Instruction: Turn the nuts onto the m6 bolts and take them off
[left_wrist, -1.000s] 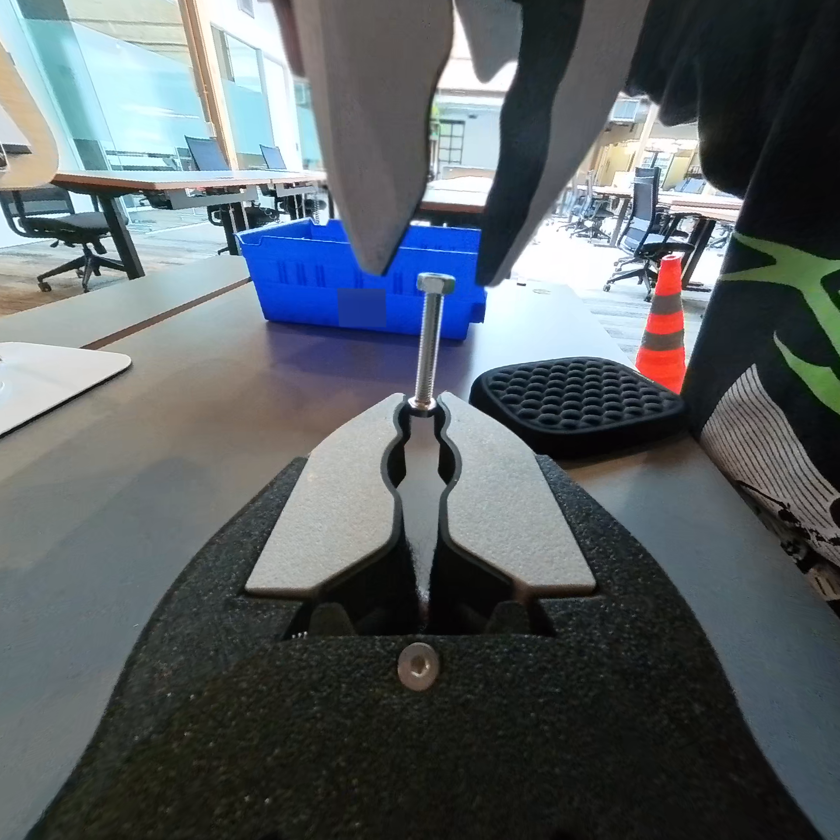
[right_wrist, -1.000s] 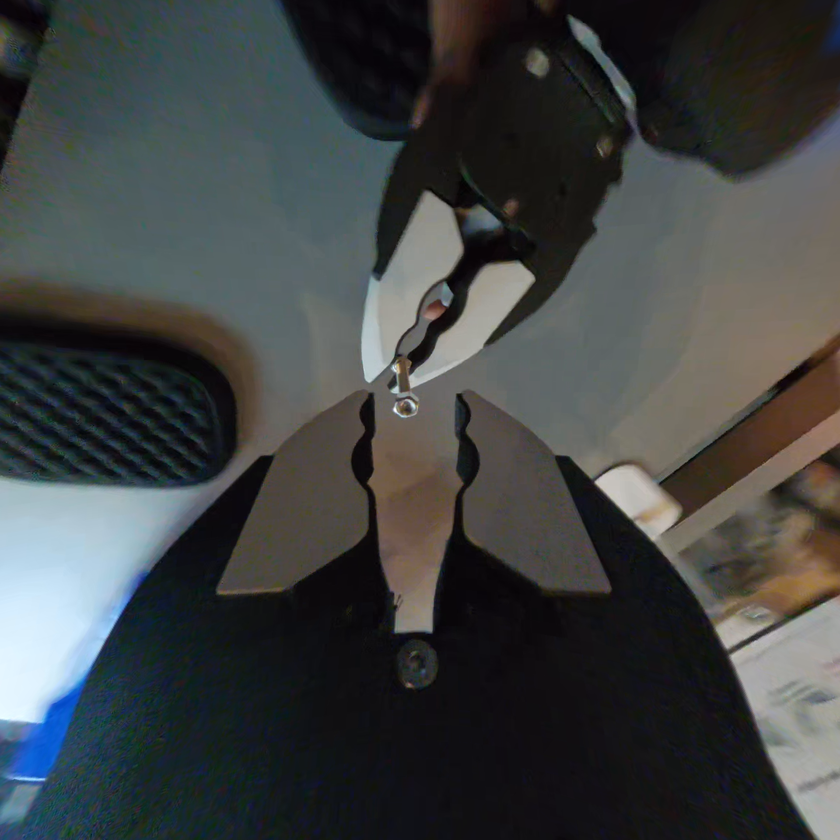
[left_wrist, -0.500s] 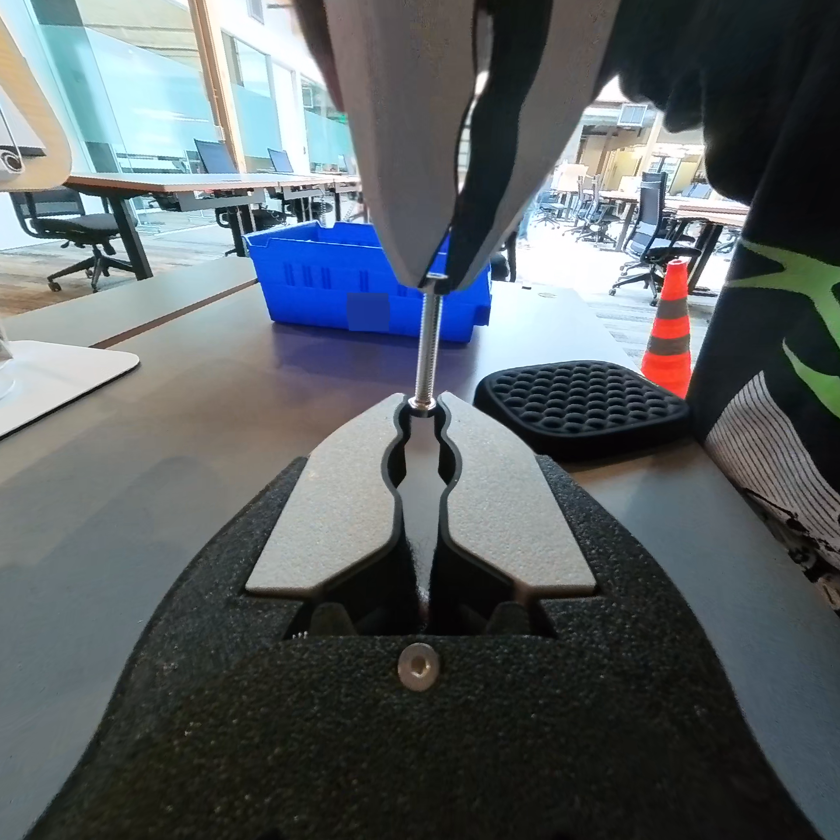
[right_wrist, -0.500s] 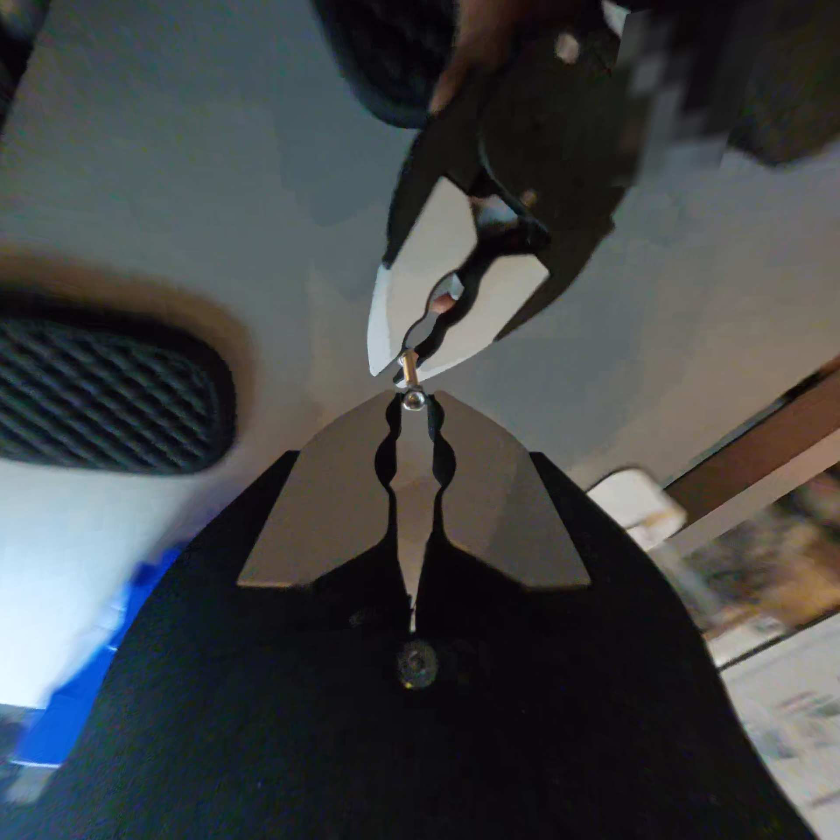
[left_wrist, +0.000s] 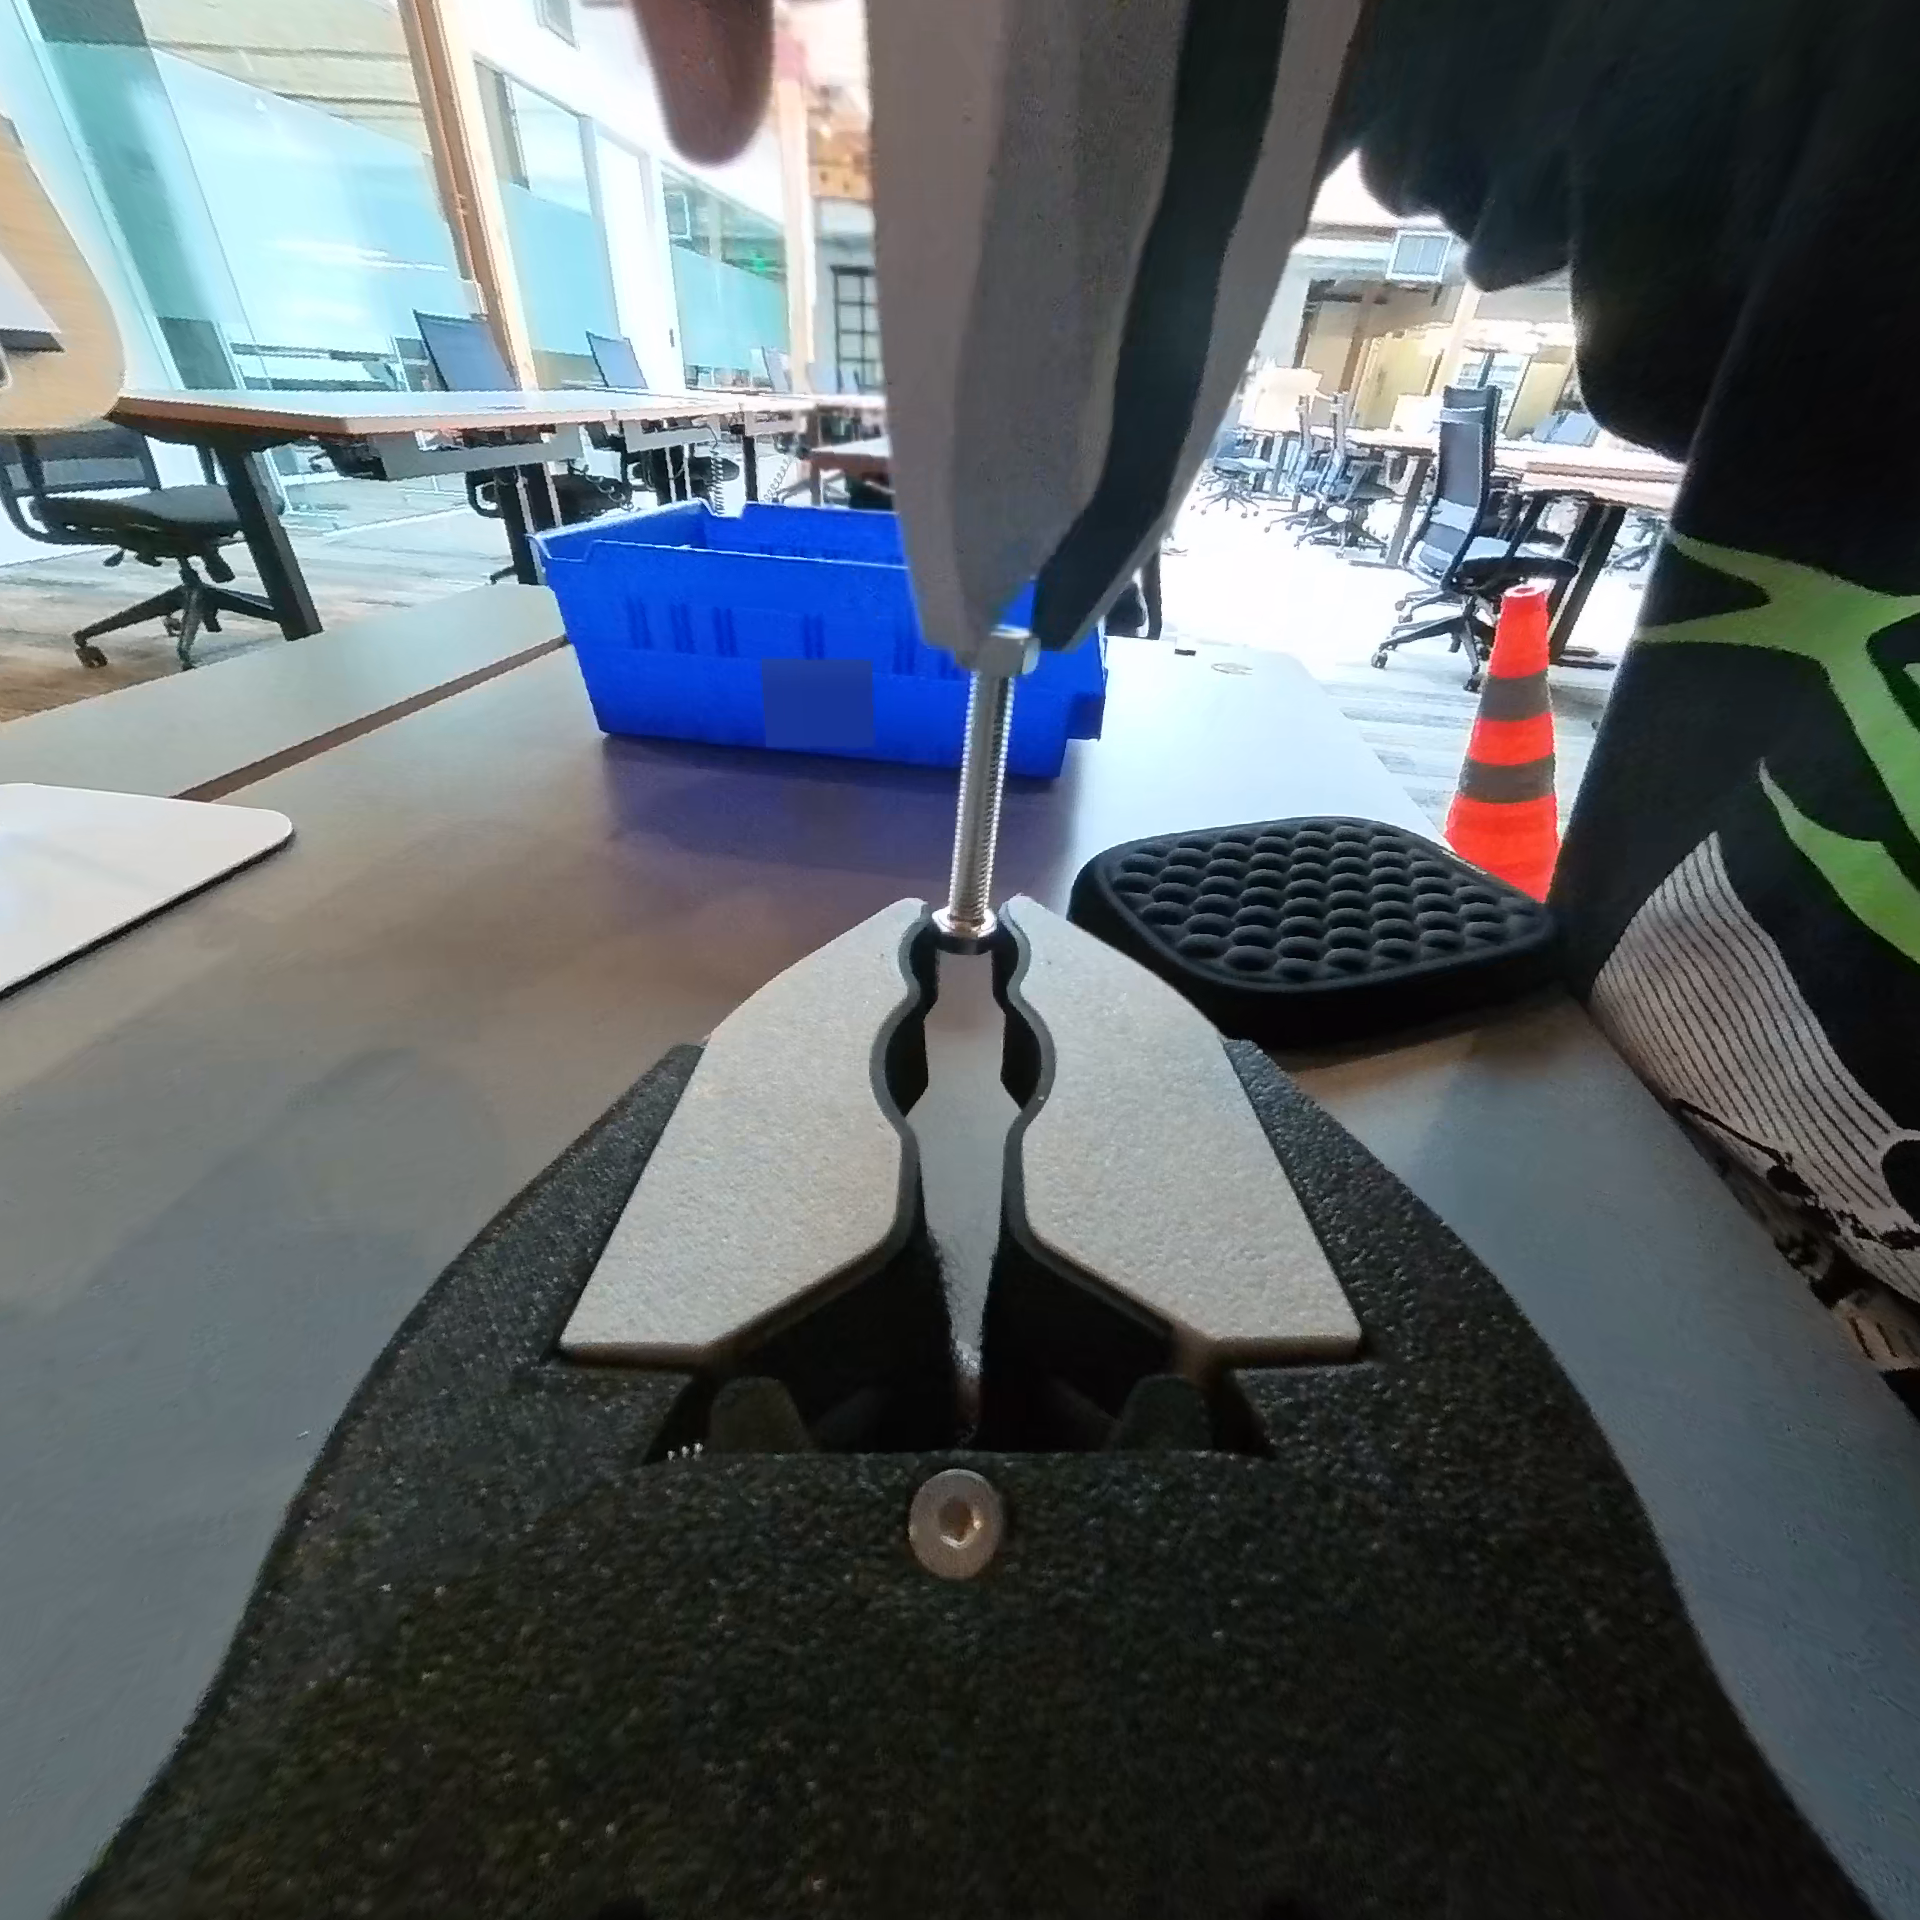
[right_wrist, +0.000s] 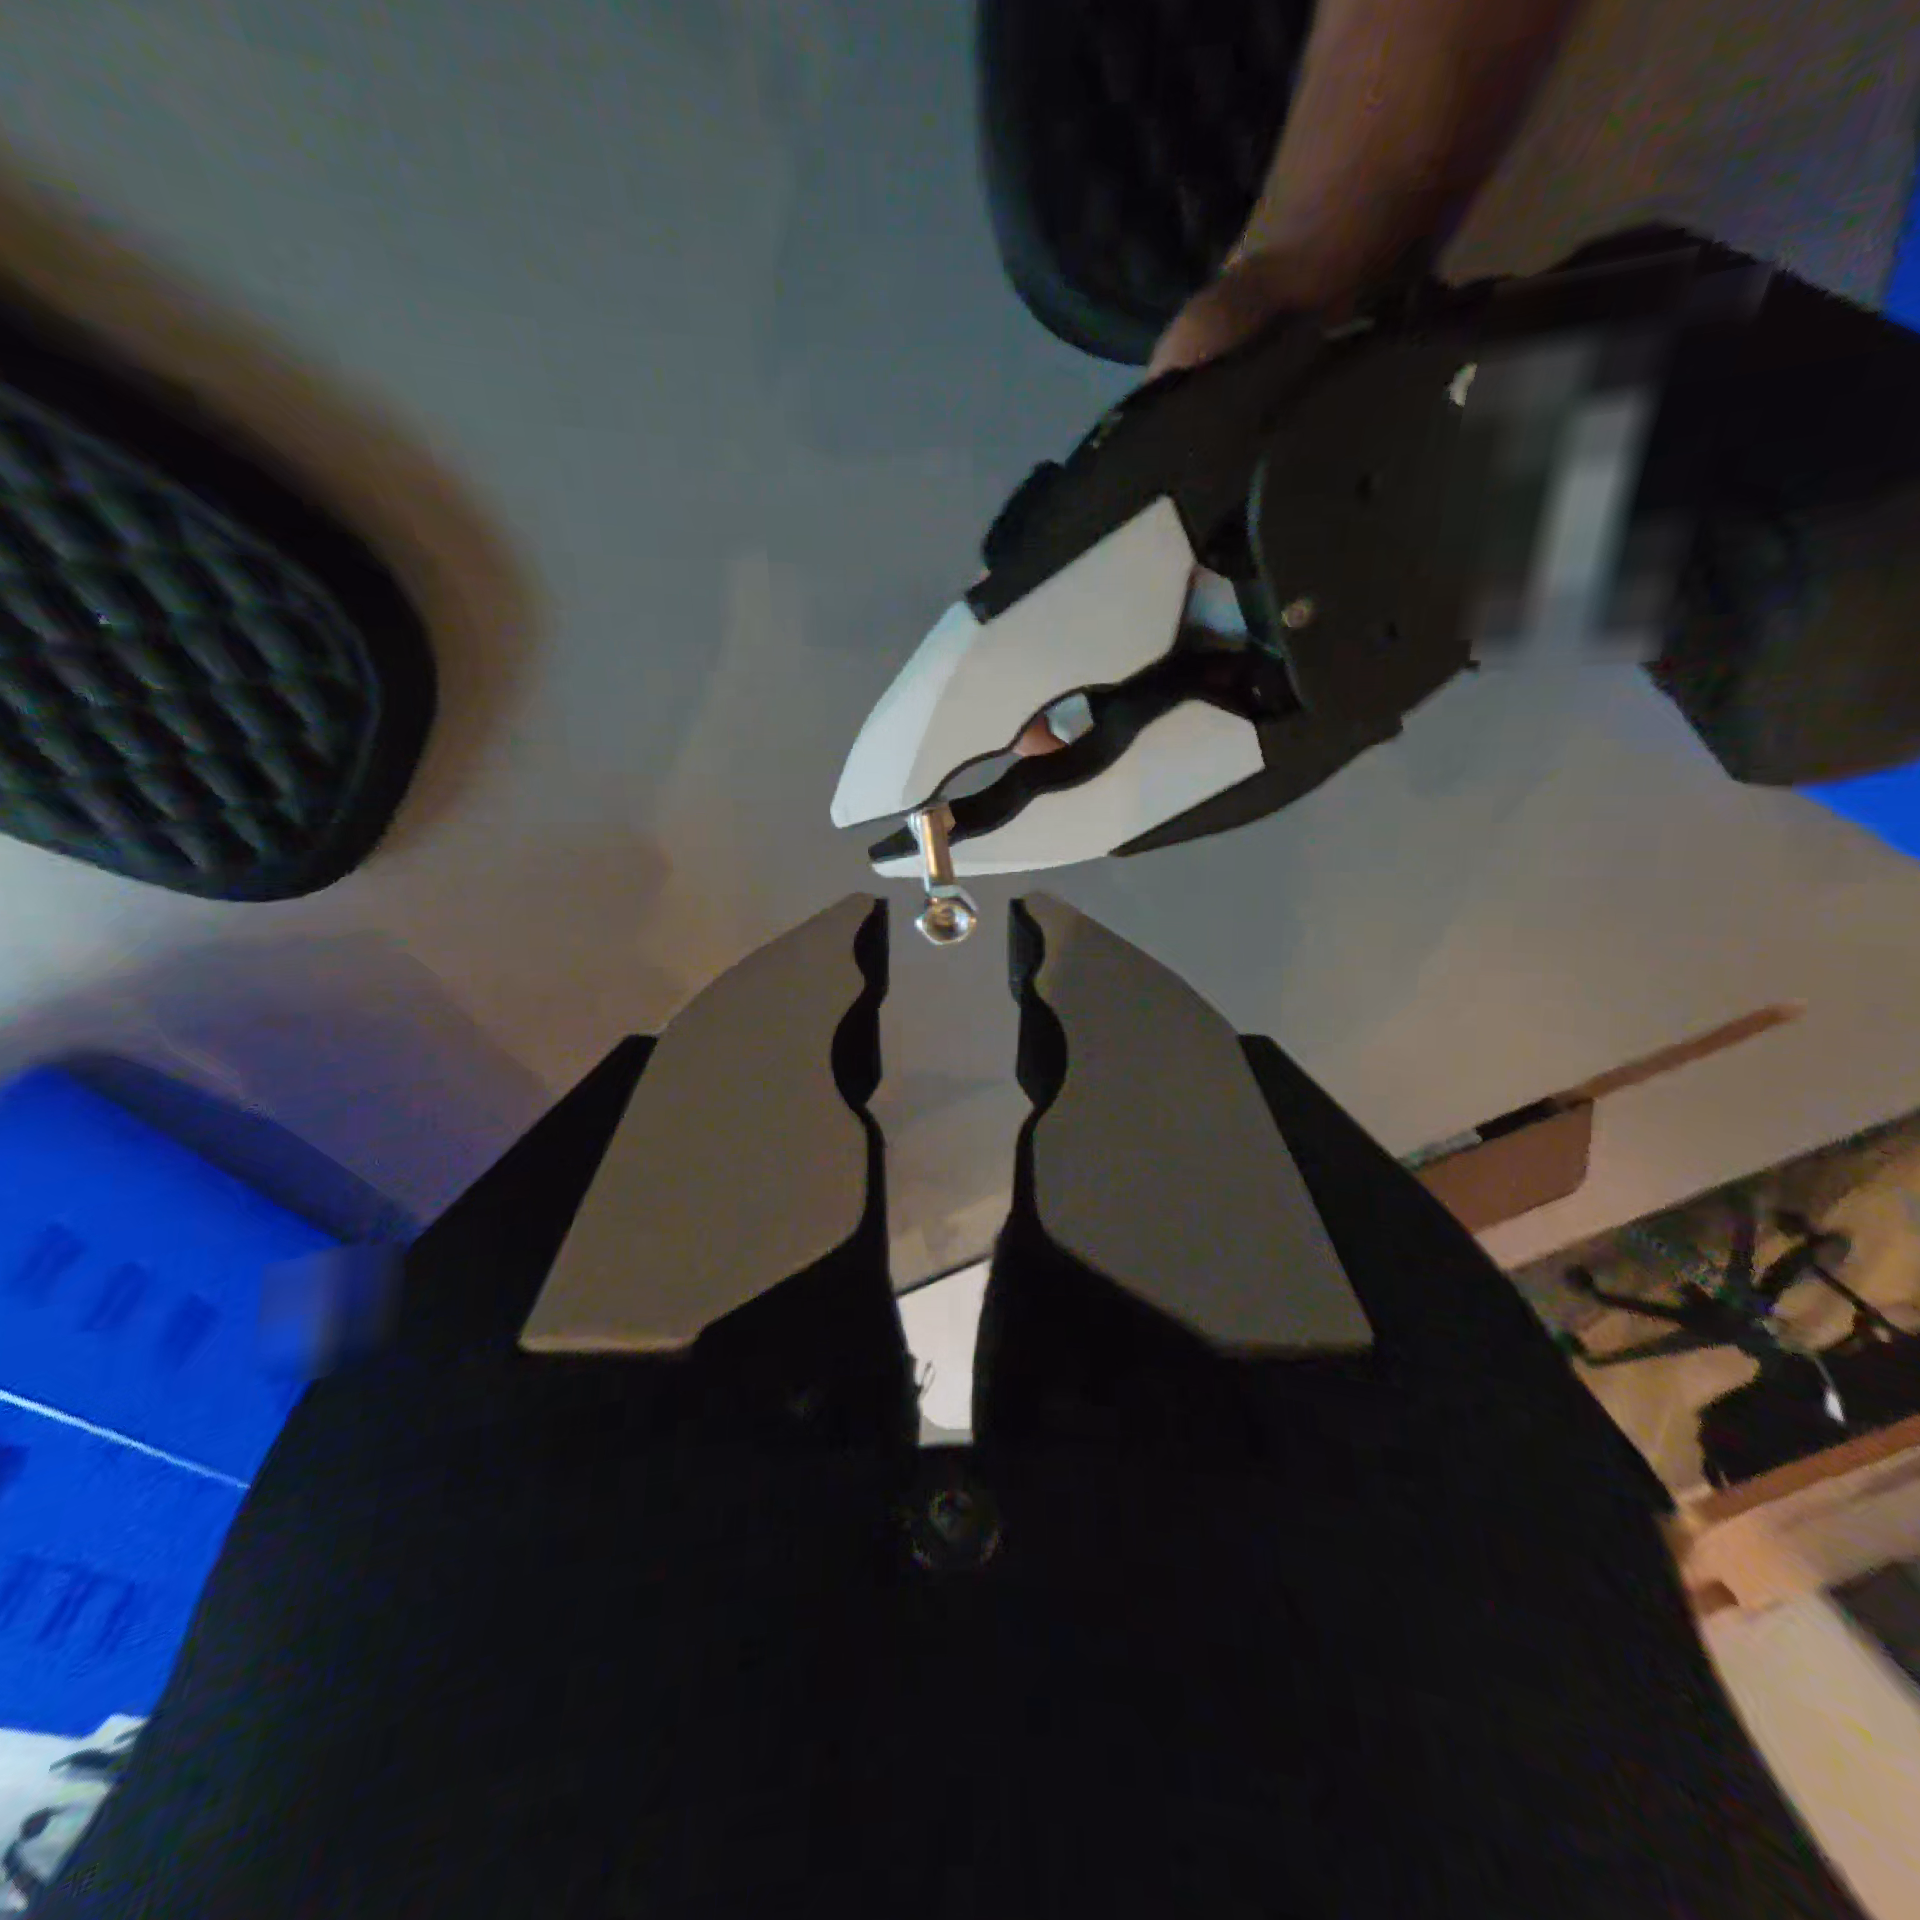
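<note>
Bolt (left_wrist: 982, 800) stands upright over the table (left_wrist: 436, 987), its lower end pinched in our left gripper (left_wrist: 968, 928), pads pressing both sides. Nut (left_wrist: 1006, 652) sits at the bolt's top. Our right gripper (right_wrist: 948, 914) comes from above, part open, fingers (right_wrist: 769, 1101) either side of the nut w/ a gap each side, gripping nothing. Black mat (left_wrist: 1314, 930) lies just right; blue bin (left_wrist: 727, 634) behind, near the far edge. Table's bare to the left.
</note>
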